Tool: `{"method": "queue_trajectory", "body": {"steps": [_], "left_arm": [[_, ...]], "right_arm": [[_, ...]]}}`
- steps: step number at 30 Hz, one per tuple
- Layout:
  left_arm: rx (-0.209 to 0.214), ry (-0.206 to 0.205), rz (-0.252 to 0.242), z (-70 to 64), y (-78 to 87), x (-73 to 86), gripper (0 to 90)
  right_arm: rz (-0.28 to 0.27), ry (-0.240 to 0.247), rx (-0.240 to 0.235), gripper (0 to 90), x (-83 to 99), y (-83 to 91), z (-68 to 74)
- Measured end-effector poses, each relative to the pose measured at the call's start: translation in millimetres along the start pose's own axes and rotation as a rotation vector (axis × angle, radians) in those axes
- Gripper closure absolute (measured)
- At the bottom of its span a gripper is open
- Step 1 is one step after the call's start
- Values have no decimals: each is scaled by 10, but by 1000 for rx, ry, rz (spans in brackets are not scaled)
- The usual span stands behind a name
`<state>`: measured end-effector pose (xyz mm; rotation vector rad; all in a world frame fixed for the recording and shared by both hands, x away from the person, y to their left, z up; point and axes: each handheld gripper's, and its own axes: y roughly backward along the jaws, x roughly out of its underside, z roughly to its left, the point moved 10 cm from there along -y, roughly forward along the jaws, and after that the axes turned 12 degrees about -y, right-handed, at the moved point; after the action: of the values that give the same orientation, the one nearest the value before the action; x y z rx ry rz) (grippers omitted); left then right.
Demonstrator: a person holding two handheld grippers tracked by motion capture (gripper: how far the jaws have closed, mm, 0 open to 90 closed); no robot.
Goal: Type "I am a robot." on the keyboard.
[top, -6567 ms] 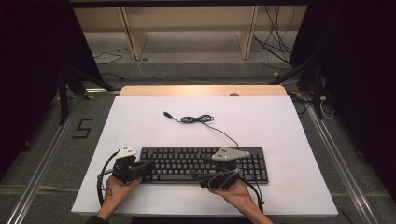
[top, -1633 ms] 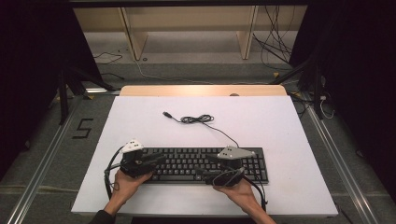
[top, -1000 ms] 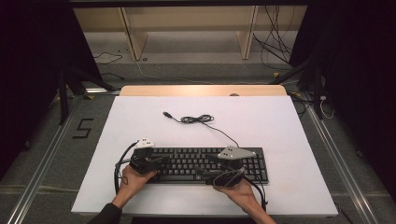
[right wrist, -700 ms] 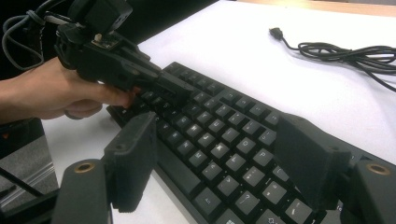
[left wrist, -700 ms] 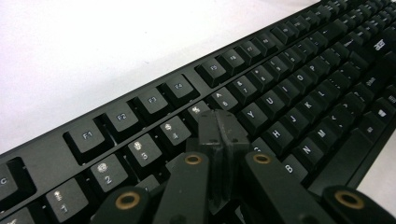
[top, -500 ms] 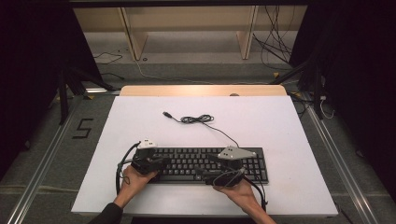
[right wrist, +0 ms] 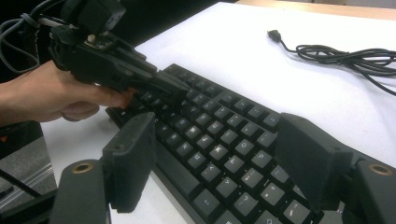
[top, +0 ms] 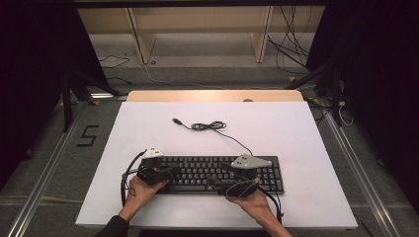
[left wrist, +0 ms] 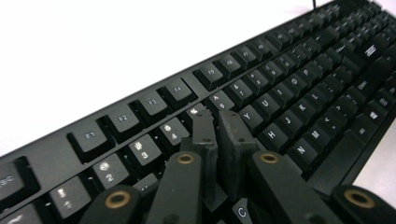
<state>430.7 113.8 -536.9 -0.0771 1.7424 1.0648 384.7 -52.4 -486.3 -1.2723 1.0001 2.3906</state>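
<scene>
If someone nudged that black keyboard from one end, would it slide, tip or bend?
The keyboard would probably slide rather than tip, since it lies low and flat on the smooth white table. It looks like one rigid slab, so it likely would not bend. Its loose cable, coiled behind it, seems floppy and would just trail along.

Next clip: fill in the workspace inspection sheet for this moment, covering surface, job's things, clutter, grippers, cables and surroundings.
Surface: white table top, wooden strip along its far edge.
Job's things: black keyboard lying flat near the front edge.
Clutter: nothing seen.
Grippers: left gripper shut, its fingers tipped down onto the keys near the number row; right gripper open, straddling the keyboard's front edge.
Cables: keyboard cable loosely coiled on the table behind the keyboard, USB plug free.
Surroundings: wooden shelving beyond the table, loose wires on the floor.
</scene>
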Motion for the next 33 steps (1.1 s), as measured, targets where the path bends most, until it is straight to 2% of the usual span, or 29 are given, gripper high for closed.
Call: {"method": "queue_trajectory", "body": {"steps": [5, 6, 11, 16, 19, 23, 28, 33], "left_arm": [[-5, 27, -61, 33, 139, -59, 786], [-6, 22, -68, 46, 171, -62, 778], [-3, 51, -103, 85, 288, -73, 702], [10, 73, -135, 55, 345, -101, 576], [17, 67, -143, 26, 367, -104, 485], [23, 67, -168, 6, 415, -112, 408], [29, 71, -209, -13, 495, -124, 351], [37, 66, -225, -43, 537, -112, 313]], "right_arm": [[-2, 2, 1, 301, -2, 2, -1], [-1, 3, 3, 301, 0, 0, -4], [-1, 1, 9, 301, 3, -12, -26], [0, 0, 10, 301, 4, -27, -43], [3, -4, 9, 301, 7, -42, -47], [14, -6, 11, 302, 13, -72, -60], [30, -6, 14, 316, 14, -118, -70], [50, -4, 25, 349, 20, -175, -96]]}}
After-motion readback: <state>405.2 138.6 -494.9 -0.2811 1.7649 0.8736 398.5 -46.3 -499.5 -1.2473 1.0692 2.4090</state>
